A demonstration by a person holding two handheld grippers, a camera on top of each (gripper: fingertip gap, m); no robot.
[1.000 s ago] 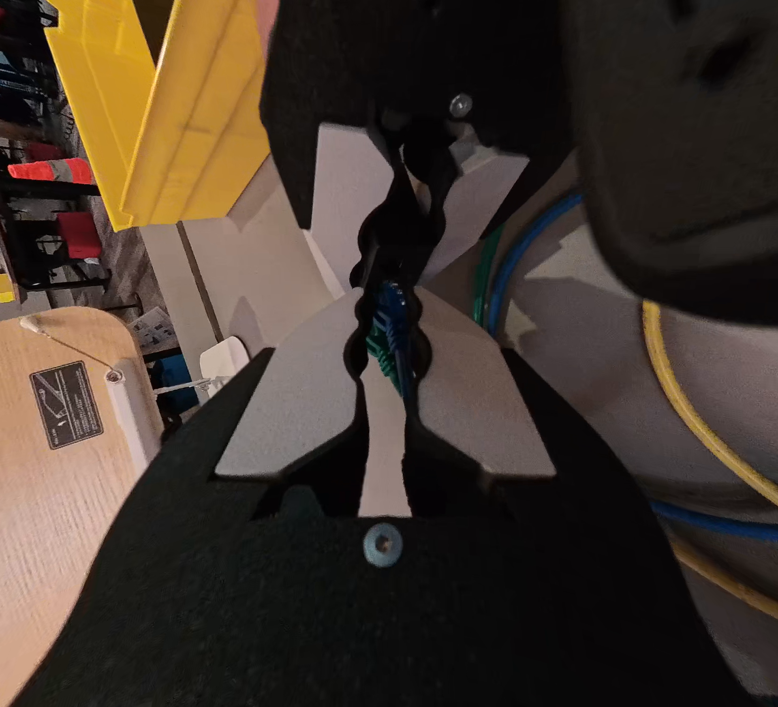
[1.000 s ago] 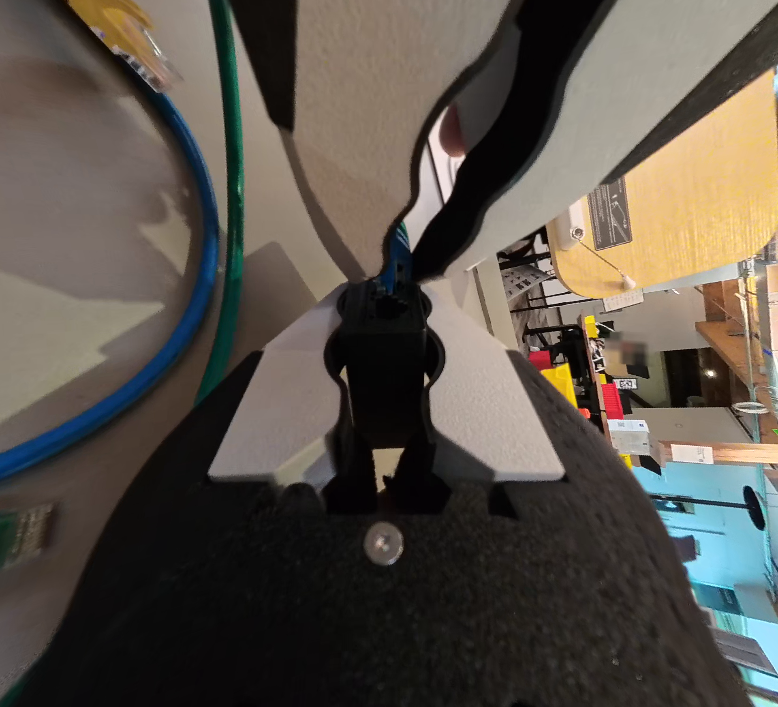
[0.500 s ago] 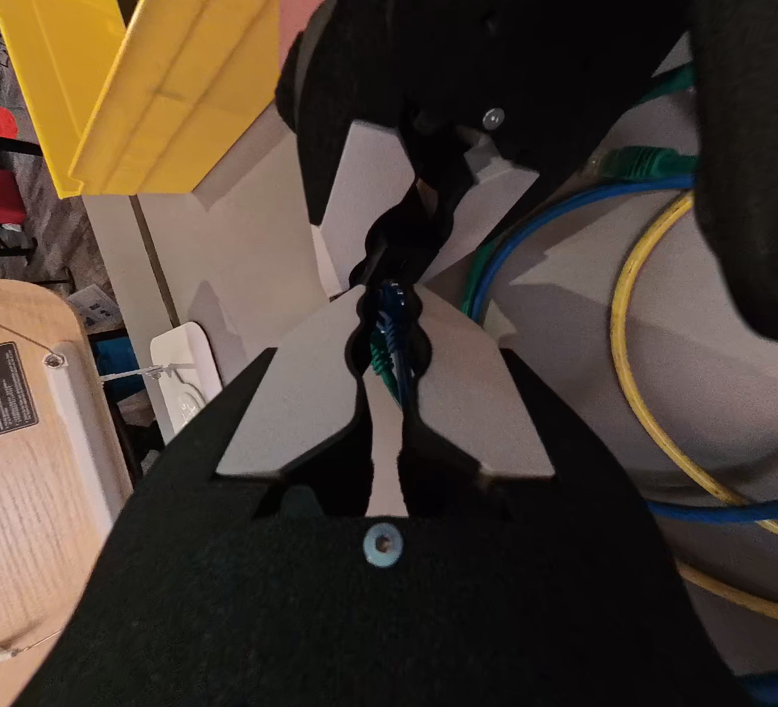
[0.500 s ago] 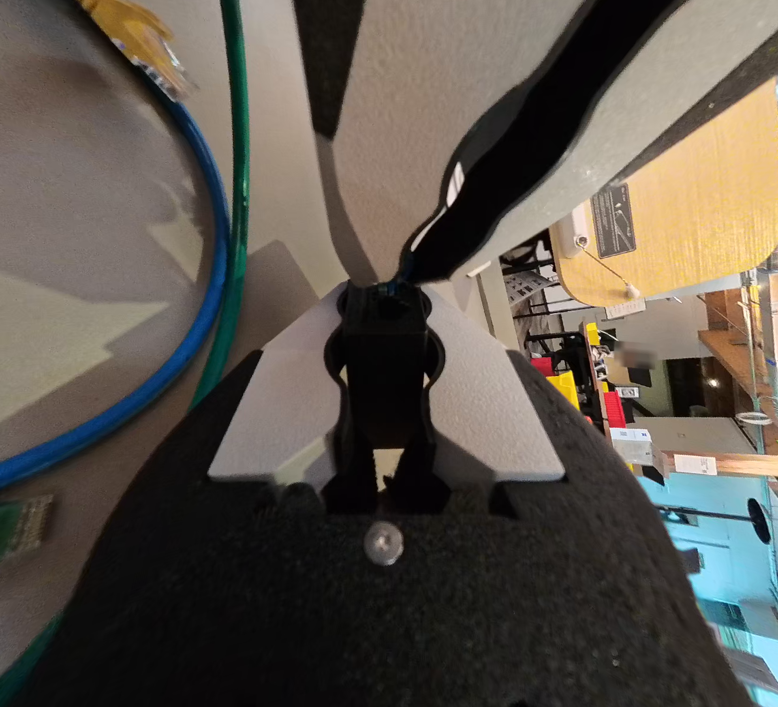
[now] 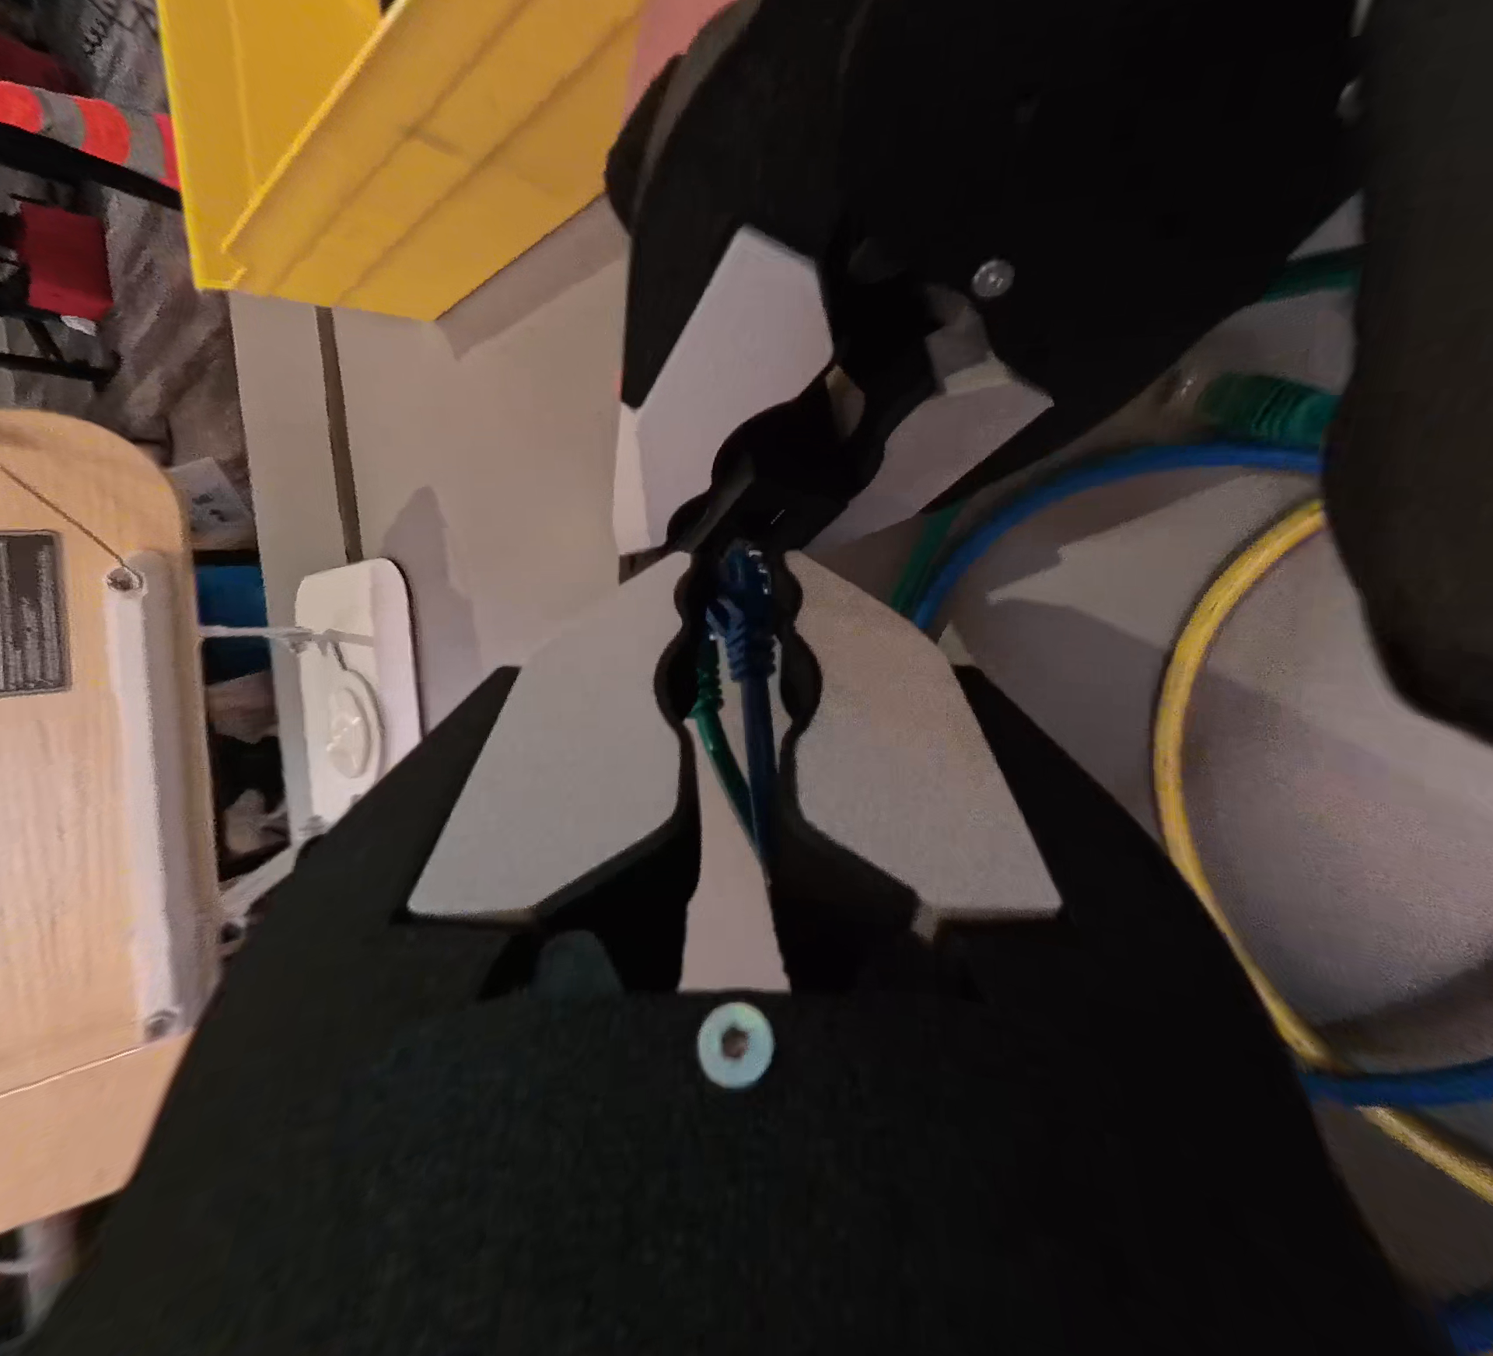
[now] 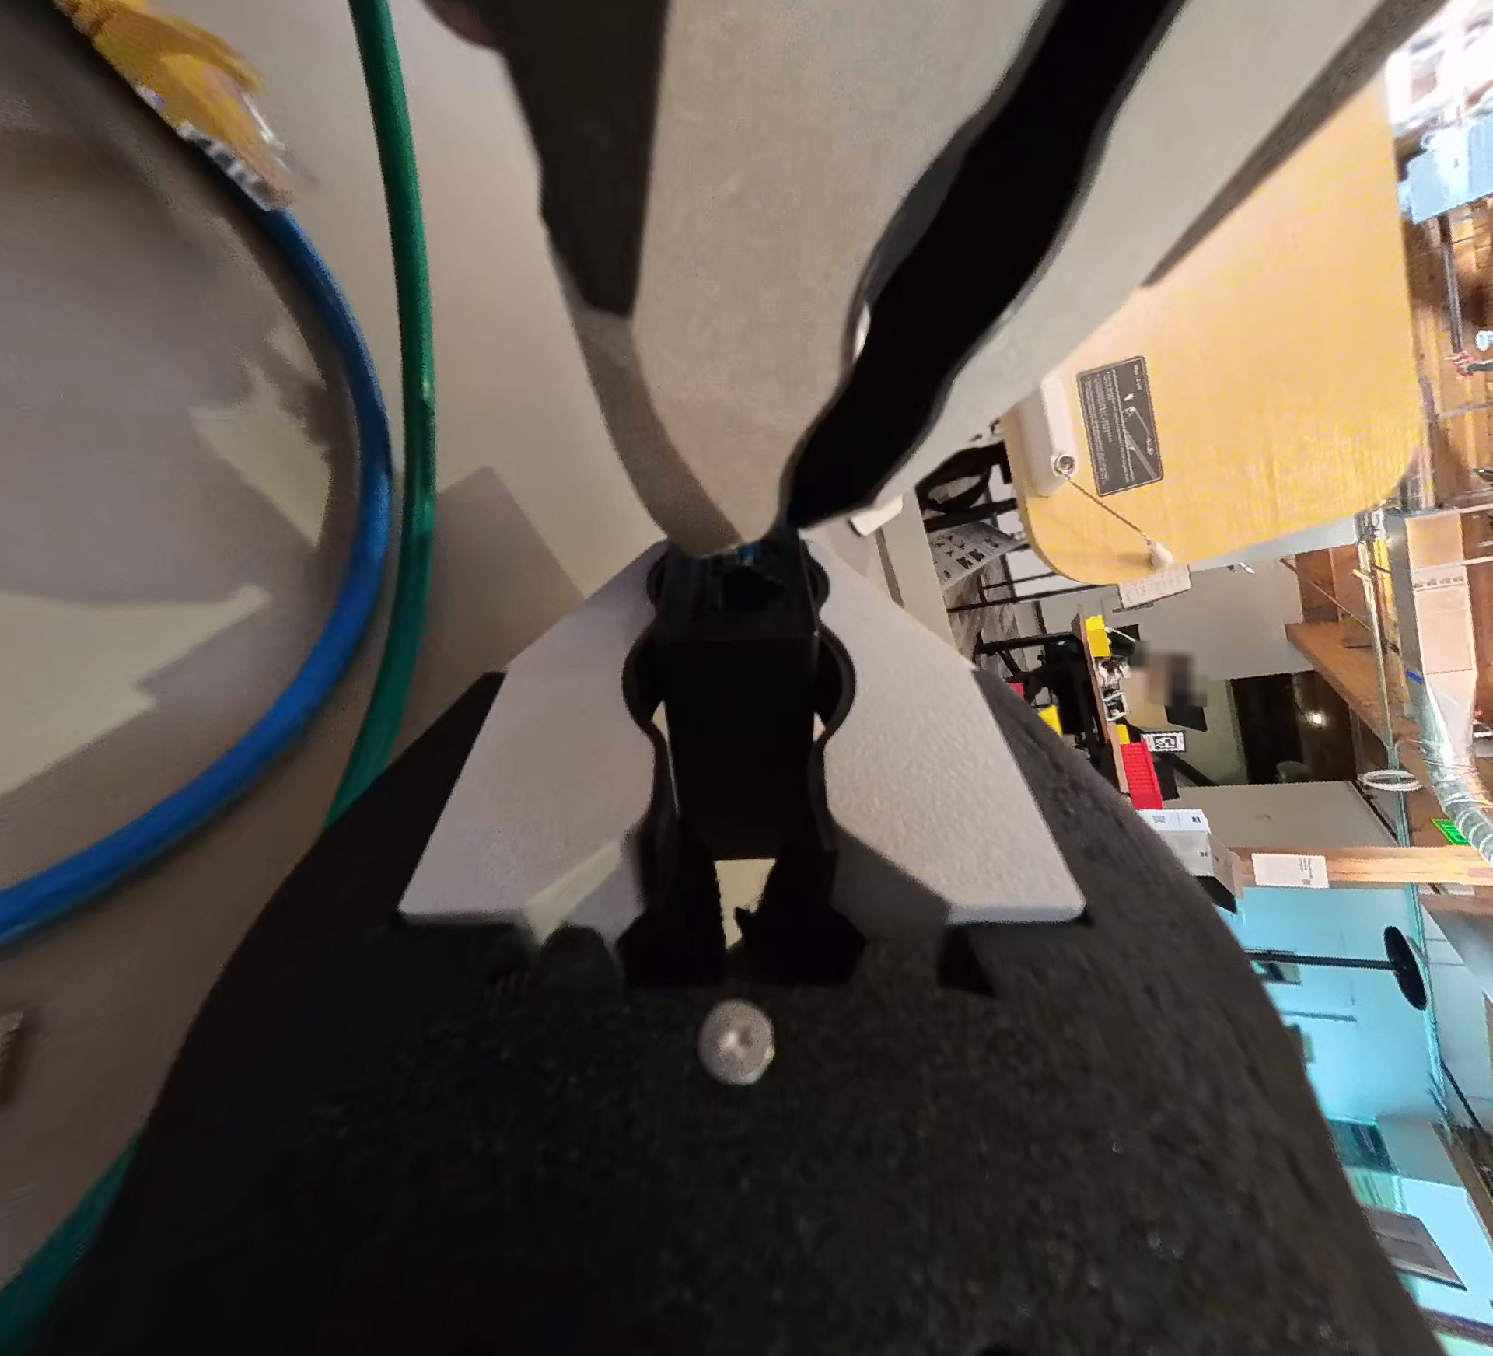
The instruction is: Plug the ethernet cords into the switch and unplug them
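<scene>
1. The left gripper (image 5: 739, 639) was black with grey pads and held a dark blue cord (image 5: 755, 703).
2. The green cord (image 6: 408, 315) and the yellow cord (image 5: 1171, 711) were plain.
3. The switch (image 6: 735, 703) was black.
4. The bin (image 5: 388, 65) was yellow.

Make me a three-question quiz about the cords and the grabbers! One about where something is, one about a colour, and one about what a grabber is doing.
1. Where is the yellow bin in the left wrist view?
A. upper left
B. lower right
C. bottom middle

2. What colour is the cord pinched in the left gripper?
A. red
B. blue
C. white

3. The right gripper is
A. wide open, empty
B. shut on the black switch
C. holding a cup

Answers: 1 A, it fills that corner. 2 B, its blue plug sits between the fingers. 3 B, both fingers press the switch.
</scene>
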